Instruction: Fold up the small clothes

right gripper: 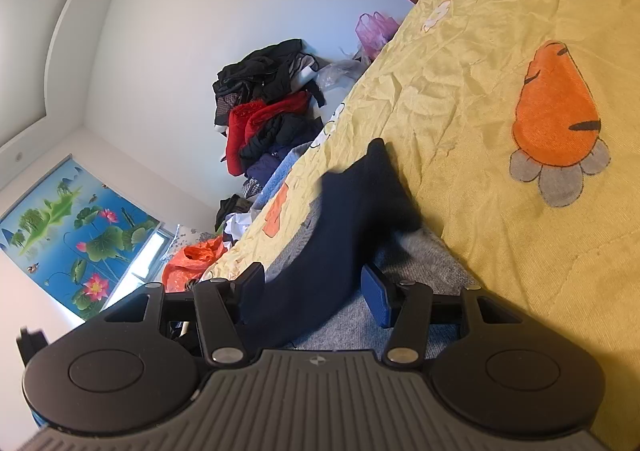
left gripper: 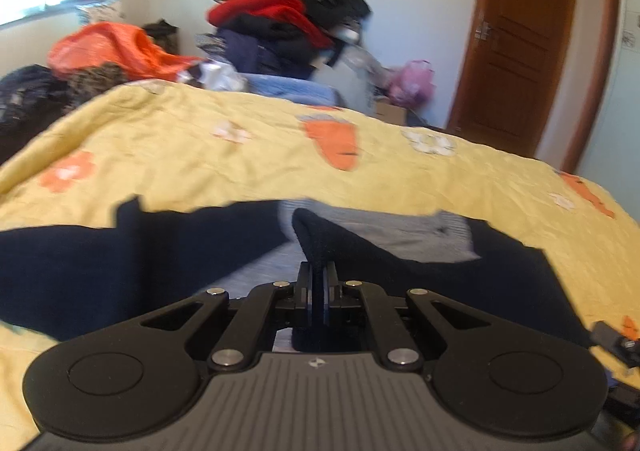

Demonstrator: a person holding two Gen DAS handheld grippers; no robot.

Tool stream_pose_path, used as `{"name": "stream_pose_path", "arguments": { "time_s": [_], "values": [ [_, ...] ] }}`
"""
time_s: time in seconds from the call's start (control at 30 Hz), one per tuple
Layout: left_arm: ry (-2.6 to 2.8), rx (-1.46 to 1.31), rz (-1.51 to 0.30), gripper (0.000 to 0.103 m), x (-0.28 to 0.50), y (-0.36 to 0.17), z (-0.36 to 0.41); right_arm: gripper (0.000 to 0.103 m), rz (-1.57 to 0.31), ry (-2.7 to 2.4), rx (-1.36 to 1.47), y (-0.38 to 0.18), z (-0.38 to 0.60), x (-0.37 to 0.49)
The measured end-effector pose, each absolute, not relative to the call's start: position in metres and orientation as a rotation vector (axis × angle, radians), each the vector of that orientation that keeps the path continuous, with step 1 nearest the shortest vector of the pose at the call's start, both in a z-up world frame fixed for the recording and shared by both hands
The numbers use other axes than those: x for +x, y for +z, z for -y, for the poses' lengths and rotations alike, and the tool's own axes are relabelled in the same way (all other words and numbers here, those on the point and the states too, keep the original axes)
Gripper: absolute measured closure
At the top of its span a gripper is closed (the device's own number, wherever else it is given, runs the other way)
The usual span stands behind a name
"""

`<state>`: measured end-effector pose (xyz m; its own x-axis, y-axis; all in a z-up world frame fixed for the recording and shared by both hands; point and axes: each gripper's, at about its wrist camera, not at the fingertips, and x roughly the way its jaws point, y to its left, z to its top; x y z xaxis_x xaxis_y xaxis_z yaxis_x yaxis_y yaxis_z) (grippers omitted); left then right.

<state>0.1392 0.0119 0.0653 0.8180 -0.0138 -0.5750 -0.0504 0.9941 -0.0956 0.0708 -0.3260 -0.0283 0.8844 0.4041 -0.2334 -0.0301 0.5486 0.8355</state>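
A small dark navy garment [left gripper: 120, 267] with a grey striped panel [left gripper: 400, 231] lies on the yellow bedspread [left gripper: 200, 139]. My left gripper [left gripper: 318, 271] is shut on a raised fold of the navy cloth, pinched between its blue pads. In the right wrist view the same navy garment [right gripper: 332, 235] lies over the grey part [right gripper: 424, 263] on the bedspread [right gripper: 460, 99]. My right gripper [right gripper: 314, 287] is open, its fingers on either side of the navy cloth, with a blue pad [right gripper: 378, 295] on the right.
A tall heap of dark and red clothes [left gripper: 288, 15] stands beyond the bed, with an orange bag [left gripper: 120, 47] to its left. A brown door [left gripper: 520, 39] is at the right. The heap also shows in the right wrist view [right gripper: 268, 111].
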Motion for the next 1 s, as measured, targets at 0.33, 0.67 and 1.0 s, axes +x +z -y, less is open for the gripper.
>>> {"name": "stream_pose_path", "arguments": {
  "time_s": [0.33, 0.67, 1.0],
  "values": [
    [0.145, -0.105, -0.721, 0.099, 0.140, 0.019, -0.054, 0.044, -0.435, 0.273, 0.934, -0.027, 0.322, 0.074],
    [0.161, -0.048, -0.651, 0.099, 0.130, 0.011, -0.046, 0.017, -0.462, 0.296, 0.354, 0.046, 0.245, 0.091],
    [0.143, -0.086, -0.654, 0.098, 0.130, 0.010, -0.051, 0.009, -0.646, 0.185, 0.065, 0.004, 0.228, 0.189]
  ]
}}
